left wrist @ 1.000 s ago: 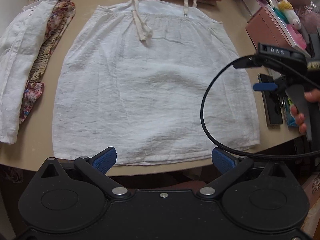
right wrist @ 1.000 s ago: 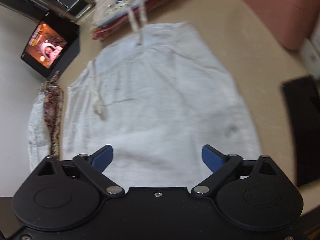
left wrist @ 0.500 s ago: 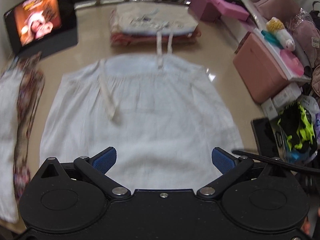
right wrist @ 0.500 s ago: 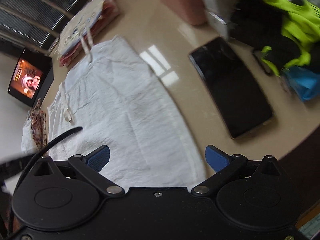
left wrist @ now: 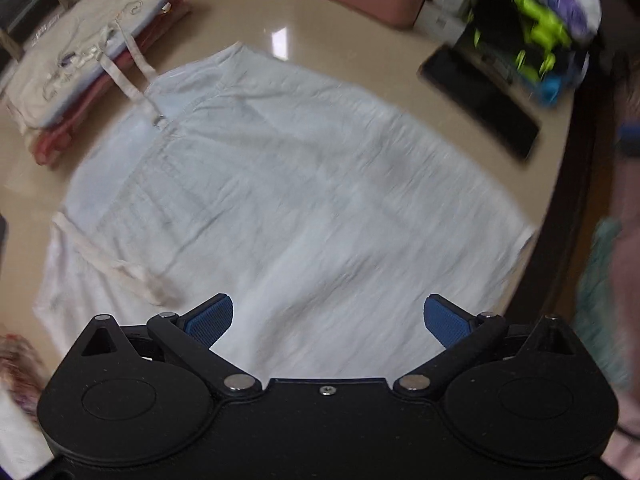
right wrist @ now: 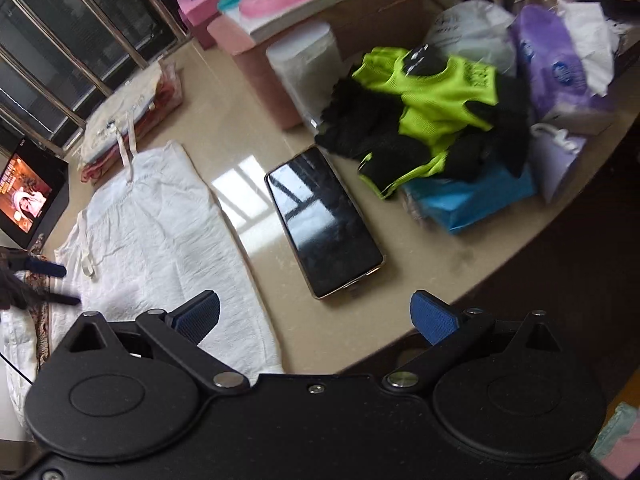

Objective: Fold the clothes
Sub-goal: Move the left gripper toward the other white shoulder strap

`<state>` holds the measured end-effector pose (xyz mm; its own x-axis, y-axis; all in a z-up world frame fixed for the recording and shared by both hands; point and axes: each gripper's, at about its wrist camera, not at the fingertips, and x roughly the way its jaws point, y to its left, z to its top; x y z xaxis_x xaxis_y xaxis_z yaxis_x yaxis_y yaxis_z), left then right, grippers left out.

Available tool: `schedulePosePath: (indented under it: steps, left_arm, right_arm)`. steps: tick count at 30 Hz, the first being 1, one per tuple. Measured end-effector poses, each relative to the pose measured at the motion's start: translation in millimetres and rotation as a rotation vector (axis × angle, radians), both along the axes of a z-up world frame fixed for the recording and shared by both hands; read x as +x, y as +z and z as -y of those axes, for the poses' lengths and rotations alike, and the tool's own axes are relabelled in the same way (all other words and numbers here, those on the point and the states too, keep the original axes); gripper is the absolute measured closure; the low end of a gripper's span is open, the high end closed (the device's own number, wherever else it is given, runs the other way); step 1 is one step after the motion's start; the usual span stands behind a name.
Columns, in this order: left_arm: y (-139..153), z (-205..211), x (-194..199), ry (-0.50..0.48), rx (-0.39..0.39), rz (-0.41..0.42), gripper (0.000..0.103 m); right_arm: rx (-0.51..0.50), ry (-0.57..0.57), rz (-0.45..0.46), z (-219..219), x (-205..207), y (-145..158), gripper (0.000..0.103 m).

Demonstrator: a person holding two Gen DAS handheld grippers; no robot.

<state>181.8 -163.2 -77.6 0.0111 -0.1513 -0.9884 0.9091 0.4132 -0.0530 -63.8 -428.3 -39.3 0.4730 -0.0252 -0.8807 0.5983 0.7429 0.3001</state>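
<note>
The white strappy top (left wrist: 288, 208) lay flat, unfolded, on the surface (right wrist: 256, 128); left tongs (left wrist: 326, 320) and right tongs (right wrist: 316, 312) gaped wide, empty; next, probably, gripping an edge.

- My left gripper (left wrist: 326, 322) and right gripper (right wrist: 316, 318) are black with blue ribbed pads.
- The top (left wrist: 280, 200) I see is plain white with cream straps.
- The far-left folded pile (left wrist: 80, 64) is cream over red.
- The phone (right wrist: 322, 220) is glossy black.
- The gloves (right wrist: 424, 120) on the right are neon green and black.
- The table (right wrist: 248, 120) is beige.
</note>
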Motion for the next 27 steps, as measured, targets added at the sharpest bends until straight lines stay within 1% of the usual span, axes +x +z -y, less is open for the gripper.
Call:
schedulePosePath:
  steps: [1, 3, 6, 9, 12, 15, 18, 21, 23, 24, 26, 27]
  left_arm:
    - [-2, -3, 2, 0.007, 0.013, 0.017, 0.0]
    - [-3, -7, 19, 0.106, 0.006, 0.041, 0.0]
    - [0, -2, 60, 0.287, -0.044, 0.078, 0.0]
    - [0, 11, 90, 0.417, -0.094, 0.142, 0.0]
    - [-4, 27, 116, 0.498, -0.129, 0.199, 0.001]
    - [-12, 45, 137, 0.54, -0.137, 0.248, 0.003]
    - [-19, 59, 153, 0.554, -0.129, 0.31, 0.008]
    - [-33, 67, 173, 0.585, -0.102, 0.338, 0.015]
    - [-42, 69, 186, 0.618, -0.089, 0.363, 0.024]
    - [-45, 69, 193, 0.643, -0.086, 0.377, 0.027]
    - [-50, 68, 202, 0.692, -0.078, 0.4, 0.038]
    - [-51, 65, 205, 0.719, -0.082, 0.402, 0.04]
  right_arm:
    - [0.0, 0.021, 0.001, -1, -2, 3, 0.0]
    - [-0.001, 0.078, -0.001, -8, -3, 7, 0.0]
    - [-0.006, 0.174, -0.002, -26, -7, 14, 0.0]
    - [0.008, 0.25, 0.011, -50, -5, 18, 0.0]
    - [-0.004, 0.301, 0.038, -71, 7, 18, 0.0]
    - [-0.026, 0.338, 0.065, -91, 22, 15, 0.001]
    - [-0.049, 0.344, 0.083, -103, 39, 8, 0.001]
    - [-0.069, 0.341, 0.081, -108, 51, -2, 0.0]
    - [-0.076, 0.333, 0.069, -109, 57, -8, 0.0]
    - [-0.078, 0.327, 0.061, -110, 58, -11, 0.001]
    - [-0.076, 0.315, 0.05, -110, 60, -15, 0.001]
    - [-0.075, 0.31, 0.045, -110, 60, -17, 0.001]
